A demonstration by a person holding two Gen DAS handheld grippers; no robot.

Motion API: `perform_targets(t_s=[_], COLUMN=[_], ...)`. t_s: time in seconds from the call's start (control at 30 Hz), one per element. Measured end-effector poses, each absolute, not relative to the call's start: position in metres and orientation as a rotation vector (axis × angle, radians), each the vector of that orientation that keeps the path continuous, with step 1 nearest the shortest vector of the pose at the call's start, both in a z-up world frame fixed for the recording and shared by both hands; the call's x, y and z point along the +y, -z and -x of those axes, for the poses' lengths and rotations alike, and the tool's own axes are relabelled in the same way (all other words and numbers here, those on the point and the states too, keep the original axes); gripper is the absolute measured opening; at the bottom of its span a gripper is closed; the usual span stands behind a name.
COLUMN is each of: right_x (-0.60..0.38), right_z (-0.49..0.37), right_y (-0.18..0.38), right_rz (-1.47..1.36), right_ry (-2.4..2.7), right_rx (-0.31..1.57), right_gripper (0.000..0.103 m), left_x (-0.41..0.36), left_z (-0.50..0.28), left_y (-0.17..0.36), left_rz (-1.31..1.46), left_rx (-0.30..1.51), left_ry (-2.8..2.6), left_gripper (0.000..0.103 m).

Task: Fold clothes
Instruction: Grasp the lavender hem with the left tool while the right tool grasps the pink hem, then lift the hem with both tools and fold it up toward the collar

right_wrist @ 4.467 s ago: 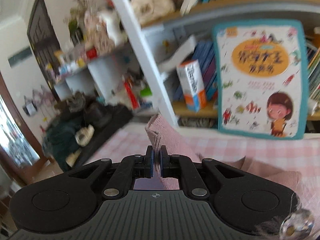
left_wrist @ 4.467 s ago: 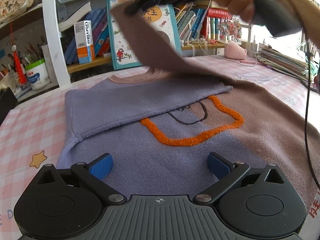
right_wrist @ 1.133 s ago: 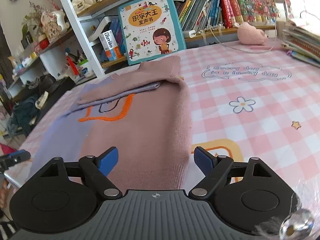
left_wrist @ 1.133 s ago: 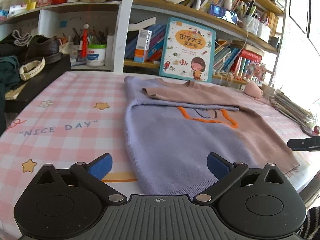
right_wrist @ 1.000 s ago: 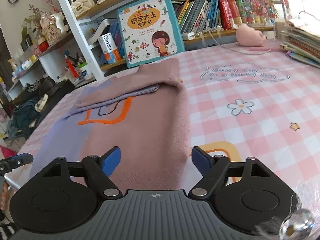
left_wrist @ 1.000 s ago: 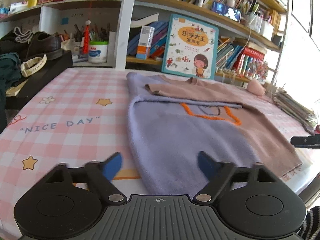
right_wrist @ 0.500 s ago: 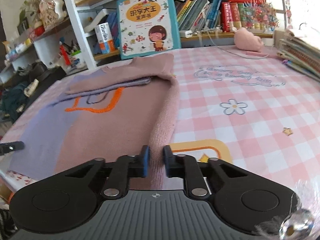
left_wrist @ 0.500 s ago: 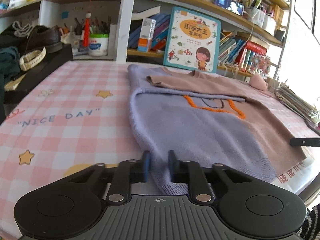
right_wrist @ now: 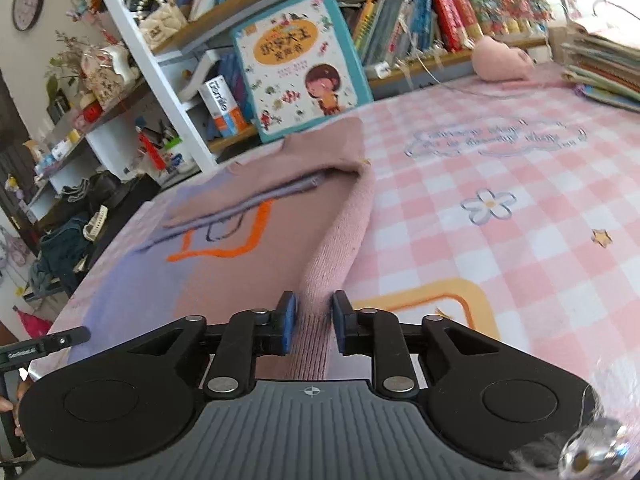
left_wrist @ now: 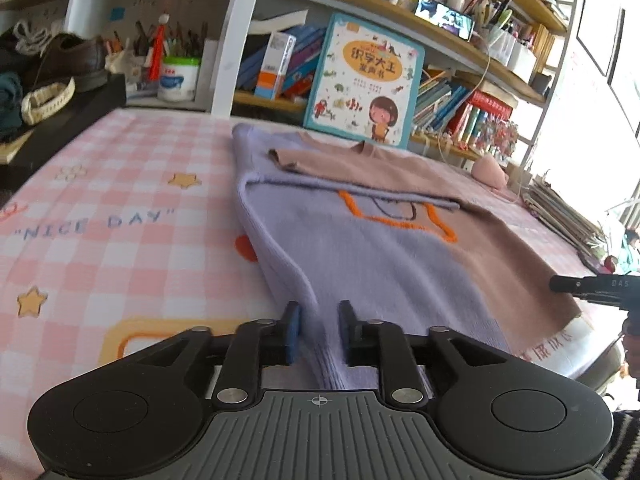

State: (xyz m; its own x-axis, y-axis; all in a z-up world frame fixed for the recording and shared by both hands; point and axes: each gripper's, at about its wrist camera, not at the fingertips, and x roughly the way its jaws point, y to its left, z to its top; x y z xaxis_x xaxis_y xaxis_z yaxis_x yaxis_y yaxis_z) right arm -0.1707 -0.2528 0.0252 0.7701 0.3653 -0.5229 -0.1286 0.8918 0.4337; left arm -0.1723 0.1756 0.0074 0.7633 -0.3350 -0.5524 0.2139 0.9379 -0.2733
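A lavender and dusty-pink sweater [left_wrist: 384, 256] with an orange outline design lies flat on the pink checked table, sleeves folded across its chest. My left gripper [left_wrist: 318, 330] is shut on the sweater's lavender bottom-left hem corner, which rises in a ridge between the pads. In the right wrist view the sweater [right_wrist: 248, 240] shows its pink side. My right gripper [right_wrist: 312, 322] is shut on the pink bottom-right hem corner, lifted in a ridge. Each gripper's tip shows at the edge of the other's view.
The table [left_wrist: 120, 216] carries a "NICE DAY" print. A picture book [left_wrist: 366, 82] leans on the bookshelf behind the sweater. A pink plush [right_wrist: 500, 64] and a stack of books [right_wrist: 600, 68] sit at the far right. Shoes and dark clothes [left_wrist: 48, 76] lie left.
Both grippers moved in on the sweater's bottom hem and closed from wide open onto its two corners. The pinched edges have lifted into ridges.
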Motion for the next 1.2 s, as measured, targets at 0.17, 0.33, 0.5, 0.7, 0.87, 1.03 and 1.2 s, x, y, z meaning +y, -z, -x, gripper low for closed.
perform_targets(t_s=[0.17, 0.33, 0.5, 0.7, 0.87, 1.03, 1.2], right_x=[-0.258, -0.260, -0.262, -0.260, -0.261, -0.261, -0.274], right_z=[0.177, 0.177, 0.182, 0.179, 0.177, 0.177, 0.175], right_y=[-0.015, -0.014, -0.028, -0.028, -0.015, -0.010, -0.001], right_rz=[-0.430, -0.470, -0.538, -0.523, -0.533, -0.558, -0.661], right_ry=[-0.291, -0.306, -0.378, -0.382, -0.382, -0.408, -0.402], right_rx=[0.666, 0.669, 0.598, 0.639, 0.698, 0.707, 0.707], right_gripper=[0.025, 0.014, 0.012, 0.016, 0.023, 0.025, 0.019], left_x=[0.178, 0.179, 0.172, 0.173, 0.178, 0.185, 0.197], left_z=[0.179, 0.178, 0.187, 0.180, 0.181, 0.176, 0.172], left_y=[0.000, -0.001, -0.018, -0.011, -0.002, 0.004, 0.010], left_rz=[0.239, 0.268, 0.252, 0.289, 0.339, 0.406, 0.502], left_rx=[0.653, 0.642, 0.592, 0.667, 0.711, 0.691, 0.681], left_ry=[0.318, 0.330, 0.369, 0.393, 0.433, 0.441, 0.443], left_gripper=[0.027, 0.009, 0.008, 0.013, 0.052, 0.048, 0.044])
